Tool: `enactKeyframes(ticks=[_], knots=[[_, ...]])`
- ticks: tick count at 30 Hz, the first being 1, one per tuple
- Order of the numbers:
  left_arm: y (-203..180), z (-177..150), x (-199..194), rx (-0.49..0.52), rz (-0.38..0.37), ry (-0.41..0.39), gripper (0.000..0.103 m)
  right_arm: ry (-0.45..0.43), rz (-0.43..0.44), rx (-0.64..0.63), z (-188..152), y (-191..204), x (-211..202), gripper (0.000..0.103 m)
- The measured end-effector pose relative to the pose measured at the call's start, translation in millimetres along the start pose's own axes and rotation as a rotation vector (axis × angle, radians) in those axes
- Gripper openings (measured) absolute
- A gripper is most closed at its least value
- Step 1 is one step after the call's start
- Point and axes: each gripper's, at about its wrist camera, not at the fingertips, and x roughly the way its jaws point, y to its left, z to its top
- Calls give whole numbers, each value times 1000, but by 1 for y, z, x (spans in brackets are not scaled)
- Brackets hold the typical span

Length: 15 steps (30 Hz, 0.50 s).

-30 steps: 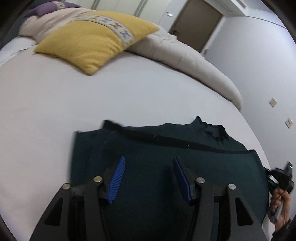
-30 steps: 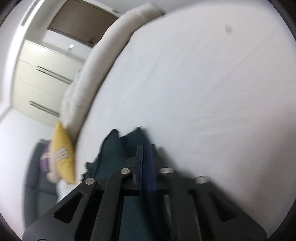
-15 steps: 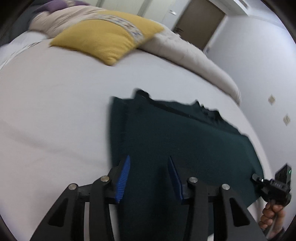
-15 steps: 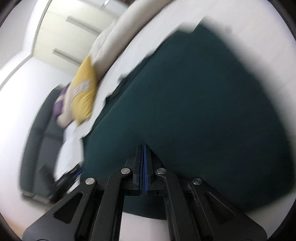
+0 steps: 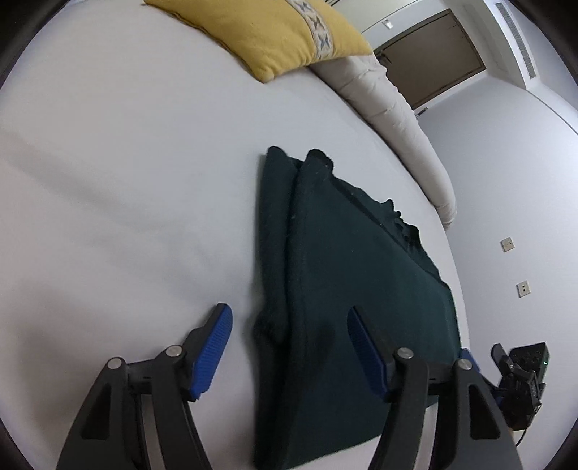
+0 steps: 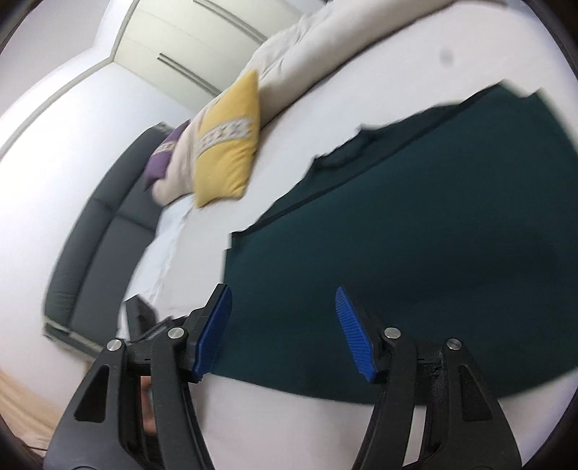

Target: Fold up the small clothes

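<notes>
Left gripper has its blue pads spread wide, having just opened further; the near left edge of the dark green garment lies between them but neither pad presses on it, nothing gripped. Left pad is over bare white sheet, right pad over the cloth. Right gripper also has its pads well apart, jaws having just opened from nearly closed; they stand above the near edge of the same garment, no cloth pinched. In the left wrist view the garment lies flat on the bed, folded, with a narrower layer showing along its left side and a ragged collar-like edge at the far right; the fabric runs from near the pads toward the far middle of the bed. In the right wrist view the picture is motion-blurred; the garment fills the right half. A yellow cushion with a patterned band sits at the far end of the bed, well apart from the garment, beside a rolled cream duvet along the far right edge. A purple cushion and dark grey headboard show far left in the right wrist view. The other gripper's black body shows at the near right of the left wrist view.
</notes>
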Motion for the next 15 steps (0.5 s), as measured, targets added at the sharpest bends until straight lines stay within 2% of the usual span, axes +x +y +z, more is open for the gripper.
enactKeyframes(ticks=[2,4,6,9,12,15], knots=[[-2,6,8,-14,-33,41,68,18,39,26,4,1,13,58],[-2,12,14,-16,-35,70,57,41,81,53,9,-1,33,58],[3,16,20,-36,-14,85,24,64,97,73,11,-2,48,58],[12,18,22,-78,-68,96,19,108,77,66,15,5,76,58],[9,17,20,-55,-65,79,18,157,30,49,23,7,111,57],[7,18,21,-37,-54,72,17,201,-41,41,20,-1,137,46]])
